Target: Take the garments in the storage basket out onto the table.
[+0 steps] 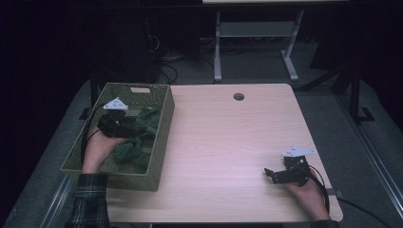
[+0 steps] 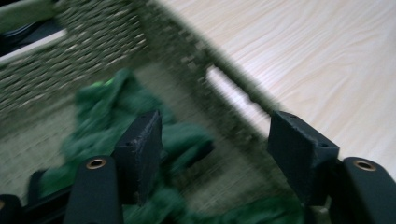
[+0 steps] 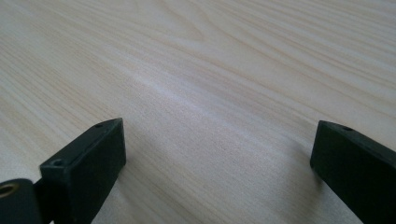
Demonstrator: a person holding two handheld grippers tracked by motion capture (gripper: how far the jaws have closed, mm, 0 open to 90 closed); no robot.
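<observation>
- Left gripper (image 1: 124,126): positioned inside the woven basket (image 1: 160,137); jaws apart, nothing clamped between the pads.
- Green cloth (image 2: 140,140): lies crumpled on the basket floor, below and ahead of the left jaws, part of it behind the left-hand jaw in the left gripper view.
- Basket wall: runs just ahead of the right-hand jaw.
- Right gripper (image 1: 271,175): jaws wide apart, bare table (image 3: 210,84) between and ahead of them.
</observation>
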